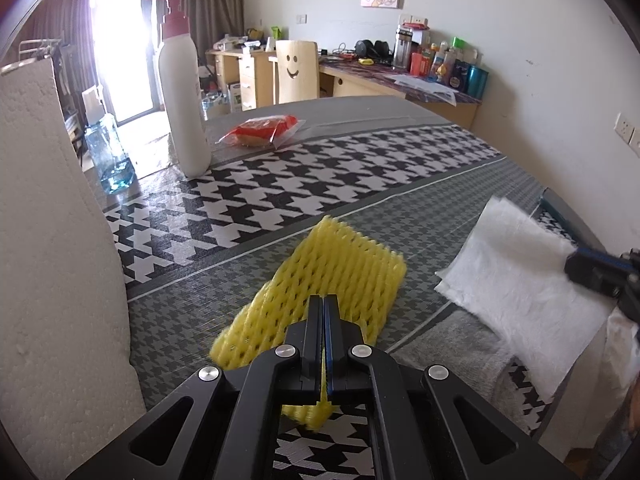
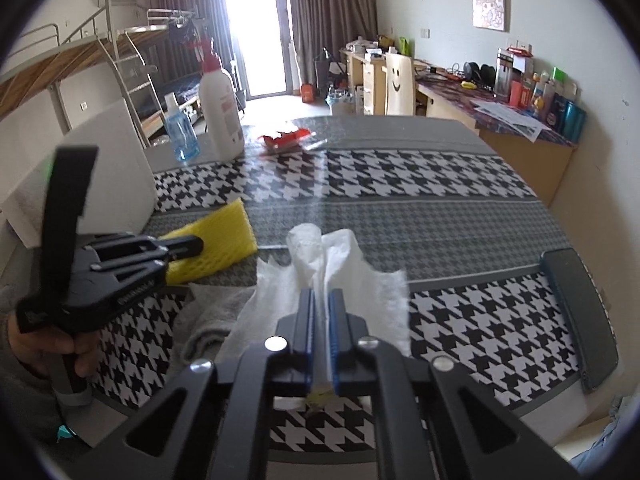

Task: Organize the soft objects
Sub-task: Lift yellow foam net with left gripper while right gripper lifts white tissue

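We look across a tabletop [image 1: 400, 168] covered in a black-and-white houndstooth cloth, with a desk and curtained window beyond. Our left tongs [image 1: 323, 300] are clamped tight on a yellow foam net [image 1: 320, 272], which lifts off the cloth near the front edge. Our right tongs [image 2: 322, 296] are pinched on a white paper towel [image 2: 332, 264], its bunched top rising between the blue pads while the rest drapes down. A grey cloth [image 2: 216, 312] lies flat just beside and partly under the towel. Farther back stand a white pump bottle [image 1: 180, 92], a blue bottle [image 2: 180, 132] and a red snack packet [image 1: 264, 128]. A paper towel roll [image 1: 52, 240] stands at the left.
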The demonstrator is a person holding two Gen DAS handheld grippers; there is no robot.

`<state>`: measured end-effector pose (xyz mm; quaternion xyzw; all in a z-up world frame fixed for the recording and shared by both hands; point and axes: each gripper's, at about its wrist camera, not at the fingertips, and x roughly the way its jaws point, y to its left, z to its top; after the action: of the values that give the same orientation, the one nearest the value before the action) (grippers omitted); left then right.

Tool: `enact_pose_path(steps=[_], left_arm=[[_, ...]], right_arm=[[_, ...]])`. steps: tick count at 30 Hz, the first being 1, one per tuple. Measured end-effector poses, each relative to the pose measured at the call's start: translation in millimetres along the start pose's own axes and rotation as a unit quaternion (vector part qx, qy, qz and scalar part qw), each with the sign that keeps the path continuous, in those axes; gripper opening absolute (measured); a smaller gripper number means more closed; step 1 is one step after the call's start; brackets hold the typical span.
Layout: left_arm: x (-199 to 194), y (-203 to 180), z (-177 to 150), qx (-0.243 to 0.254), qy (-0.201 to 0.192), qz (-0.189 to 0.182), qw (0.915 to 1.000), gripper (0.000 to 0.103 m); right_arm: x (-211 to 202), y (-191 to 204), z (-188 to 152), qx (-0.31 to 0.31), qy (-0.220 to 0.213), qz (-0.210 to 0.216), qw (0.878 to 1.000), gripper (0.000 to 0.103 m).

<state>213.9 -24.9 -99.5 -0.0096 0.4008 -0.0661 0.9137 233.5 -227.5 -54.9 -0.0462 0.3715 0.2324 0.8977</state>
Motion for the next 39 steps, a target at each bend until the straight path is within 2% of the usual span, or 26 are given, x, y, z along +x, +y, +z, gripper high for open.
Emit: enact_pose_path(steps=[5, 9, 25, 34, 37, 38, 39], left_arm=[[-16.9, -1.1, 4.0, 0.001, -0.02, -0.001, 0.9998, 0.0], [-33.5, -2.9, 6.3, 0.006, -0.04, -0.002, 0.9992, 0.0], [-87.3, -7.7, 4.2, 0.024, -0.093, -0.004, 0.9954, 0.0], [-71.5, -4.9, -10.9, 0.026, -0.05, -0.015, 0.9983, 0.002], [-65.4, -5.3, -17.1, 0.03, -0.035, -0.015, 0.9988, 0.01], [-64.9, -5.8, -19.7, 0.032, -0.032, -0.016, 0.9988, 0.014], [-63.3, -6.9, -22.1, 0.035, -0.029, -0.018, 0.9988, 0.023]], right_arm=[[-22.0, -4.9, 10.0, 0.025, -0.033, 0.028, 0.999, 0.008], [-31.0, -4.7, 15.4, 0.033, -0.049, 0.032, 0.998, 0.008], [-48.5, 6.0, 21.1, 0.029, -0.08, 0.05, 0.995, 0.008], [-48.4, 10.3, 16.3, 0.026, -0.081, 0.052, 0.995, 0.008], [-45.3, 11.0, 15.2, 0.027, -0.074, 0.05, 0.996, 0.008], [-44.6, 10.8, 14.9, 0.028, -0.073, 0.051, 0.996, 0.008], [-44.1, 10.4, 14.4, 0.028, -0.072, 0.052, 0.996, 0.008]])
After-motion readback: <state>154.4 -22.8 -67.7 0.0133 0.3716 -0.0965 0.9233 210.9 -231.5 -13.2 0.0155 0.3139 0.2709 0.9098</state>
